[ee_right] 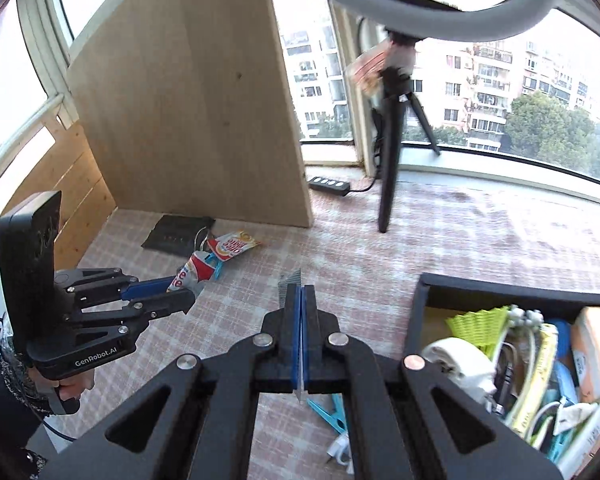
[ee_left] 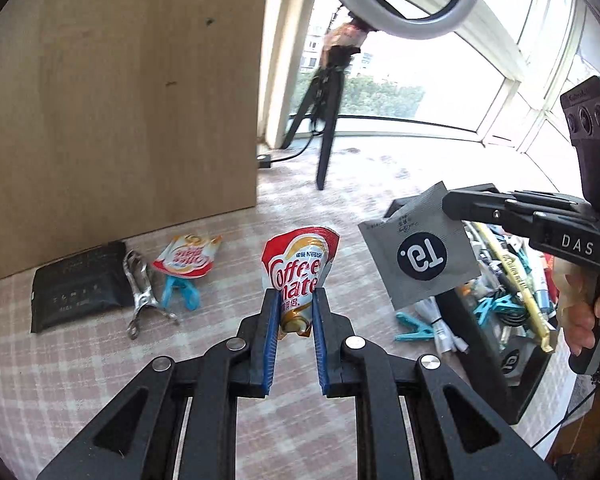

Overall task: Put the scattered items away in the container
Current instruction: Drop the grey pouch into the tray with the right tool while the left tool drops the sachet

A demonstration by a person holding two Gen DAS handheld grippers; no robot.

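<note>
My left gripper (ee_left: 296, 294) is shut on a red and white Coffee mate sachet (ee_left: 296, 264), which stands upright between the blue pads, lifted off the checked tablecloth. My right gripper (ee_right: 302, 290) is shut on a thin grey sachet (ee_right: 291, 282) seen edge-on. From the left wrist view the grey sachet (ee_left: 420, 252) hangs flat from the right gripper (ee_left: 450, 204), above the near corner of the black container (ee_left: 532, 384). The right wrist view has the left gripper (ee_right: 184, 292) at the left with the Coffee mate sachet (ee_right: 192, 274), and the container (ee_right: 424, 292) at the lower right, full of several items.
On the cloth by a wooden panel (ee_left: 120, 100) lie a black packet (ee_left: 76, 284), a metal clip (ee_left: 140, 292), a second sachet (ee_left: 188, 256) and a blue clip (ee_left: 180, 294). Another blue clip (ee_left: 414, 328) and a white item lie beside the container. A tripod (ee_left: 326, 120) stands behind.
</note>
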